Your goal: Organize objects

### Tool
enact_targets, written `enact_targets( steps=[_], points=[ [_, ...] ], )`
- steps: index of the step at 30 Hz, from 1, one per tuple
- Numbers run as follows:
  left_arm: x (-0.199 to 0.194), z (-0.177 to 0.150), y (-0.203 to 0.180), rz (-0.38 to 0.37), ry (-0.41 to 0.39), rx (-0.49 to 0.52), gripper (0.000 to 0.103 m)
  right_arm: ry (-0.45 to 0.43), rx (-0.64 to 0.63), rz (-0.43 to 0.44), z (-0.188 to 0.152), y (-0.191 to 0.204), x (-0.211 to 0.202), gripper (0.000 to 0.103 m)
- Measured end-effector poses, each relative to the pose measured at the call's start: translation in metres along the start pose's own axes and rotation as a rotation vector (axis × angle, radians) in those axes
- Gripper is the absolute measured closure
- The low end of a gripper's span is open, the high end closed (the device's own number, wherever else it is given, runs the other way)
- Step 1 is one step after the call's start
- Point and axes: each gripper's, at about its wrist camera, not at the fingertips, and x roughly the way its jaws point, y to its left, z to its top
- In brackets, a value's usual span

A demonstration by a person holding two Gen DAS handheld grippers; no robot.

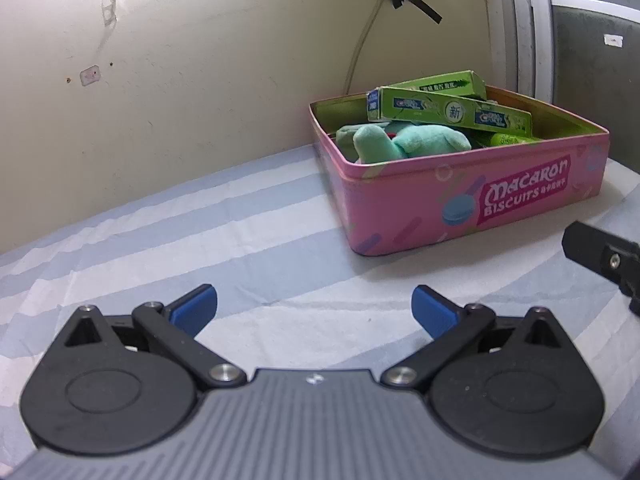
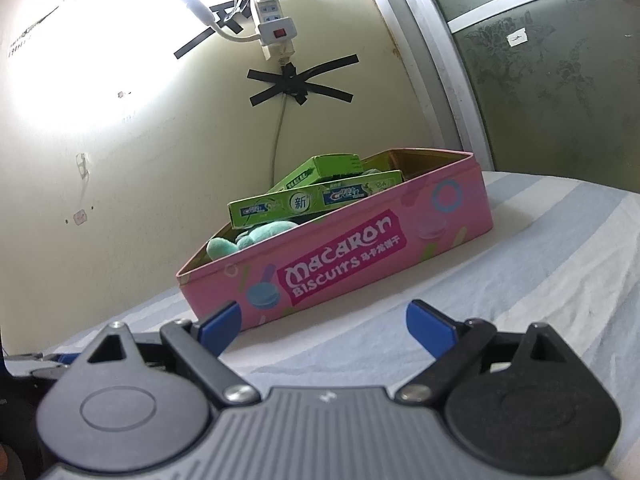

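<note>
A pink "Macaron Biscuits" tin [image 1: 520,196] stands open on the striped cloth, ahead and to the right of my left gripper [image 1: 314,308]. It holds two green toothpaste boxes [image 1: 452,112] lying over a mint green plush toy [image 1: 404,140]. My left gripper is open and empty, low over the cloth. My right gripper [image 2: 324,324] is open and empty, close in front of the tin [image 2: 360,260]; the boxes [image 2: 304,202] and plush [image 2: 244,238] show over its rim. Part of the right gripper [image 1: 604,260] shows at the right edge of the left wrist view.
The blue and white striped cloth [image 1: 200,240] covers the surface. A beige wall [image 1: 180,80] stands right behind, with a taped cable [image 2: 296,84] and a power strip [image 2: 274,12]. A grey framed door or window [image 2: 540,60] is at the right.
</note>
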Motion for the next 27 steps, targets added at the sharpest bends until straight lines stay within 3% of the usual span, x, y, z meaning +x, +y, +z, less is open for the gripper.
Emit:
enact_targets(
  steps=[27],
  points=[
    [0.0,0.0,-0.0007,-0.007,0.015,0.004,0.0,0.005,0.0,0.007,0.0011,-0.0024,-0.0006,0.01]
  ],
)
